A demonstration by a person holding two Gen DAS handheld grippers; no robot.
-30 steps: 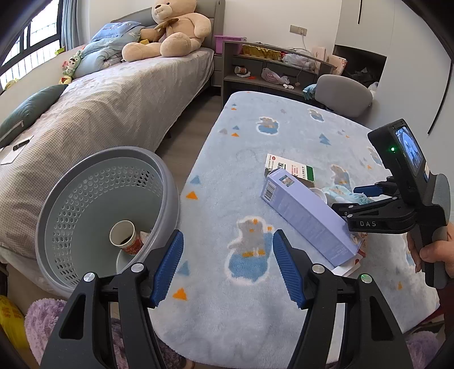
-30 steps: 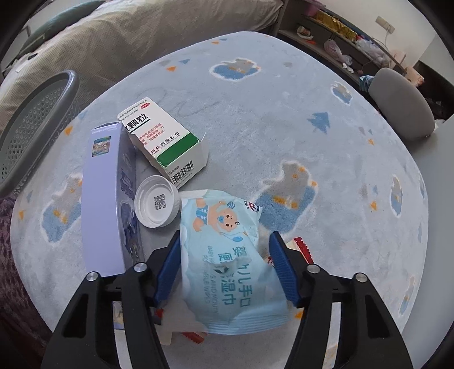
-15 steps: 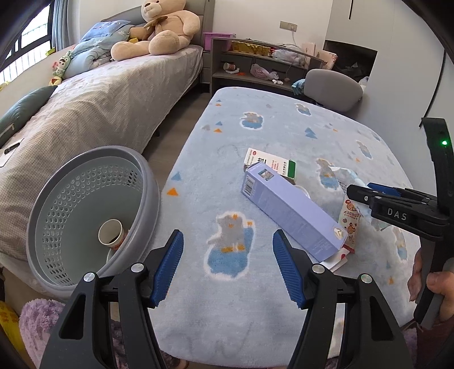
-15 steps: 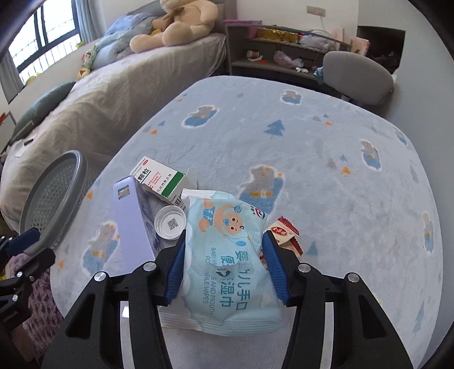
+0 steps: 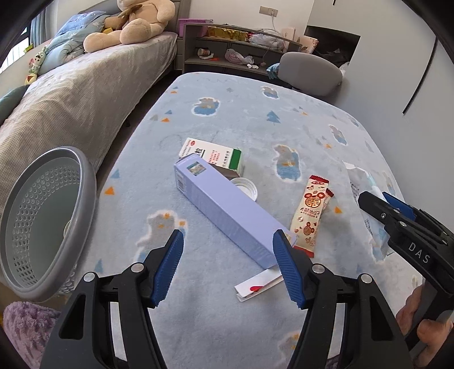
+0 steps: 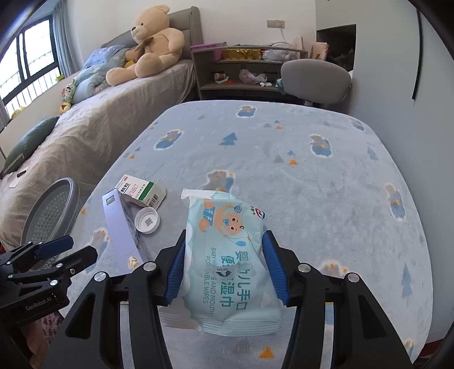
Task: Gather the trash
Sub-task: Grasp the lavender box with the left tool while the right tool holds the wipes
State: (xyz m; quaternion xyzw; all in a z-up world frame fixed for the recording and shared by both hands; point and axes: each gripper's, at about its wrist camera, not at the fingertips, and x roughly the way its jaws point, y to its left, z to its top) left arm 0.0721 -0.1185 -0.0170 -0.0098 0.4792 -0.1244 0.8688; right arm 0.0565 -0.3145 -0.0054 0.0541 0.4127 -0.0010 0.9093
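My right gripper is shut on a pale blue baby wipes pack, lifted off the blue rug-covered table. In the left wrist view the pack hangs at the right edge in the right gripper. My left gripper stands open above the near end of a long lavender box, touching nothing. On the table lie a white-and-green medicine box, a white lid, a red-and-white snack wrapper and a small white card. A grey perforated basket stands at the left.
A bed with a teddy bear runs along the left. A grey shelf unit and a grey chair stand behind the table. A purple fluffy item lies below the basket. A person's hand holds the right gripper's handle.
The right gripper has closed on the wipes pack and lifted it off the table, uncovering the snack wrapper. The left gripper has moved right, from beside the basket toward the lavender box.
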